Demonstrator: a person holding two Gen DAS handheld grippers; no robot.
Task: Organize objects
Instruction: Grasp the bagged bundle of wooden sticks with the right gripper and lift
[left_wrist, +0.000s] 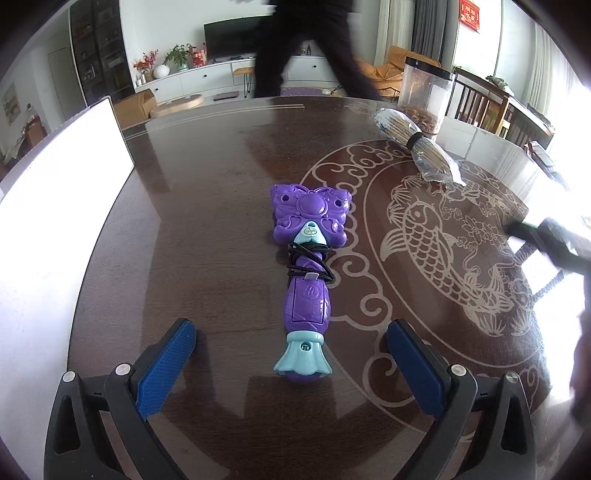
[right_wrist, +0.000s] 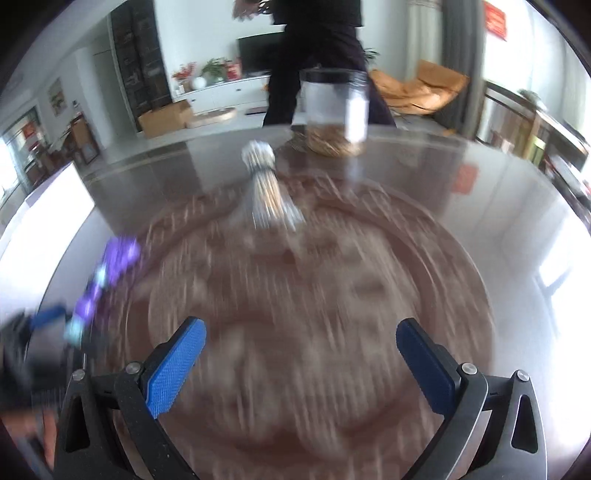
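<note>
the left gripper (left_wrist: 291, 354) is spread wide and empty, low over the dark table (left_wrist: 207, 192), with the purple toy wand (left_wrist: 308, 266) lying flat between its blue pads, handle end nearest the camera and butterfly head pointing toward the far edge. a black cord (left_wrist: 310, 262) is wound loosely round the wand's neck. the right gripper (right_wrist: 301, 354) is also spread and holds nothing; its view is smeared by motion, aimed at the wrapped bundle of sticks (right_wrist: 266, 192) and the clear jar (right_wrist: 334, 110) near the far edge. a white board (left_wrist: 55, 229) sits along the table's left edge.

risks, as i judge them: the wand's rounded, glossy handle could twist or squirt out if the pads close off-centre, and the loose cord could snag a finger or unwind. the right gripper's fast sweep could knock the bundle into the jar.
</note>
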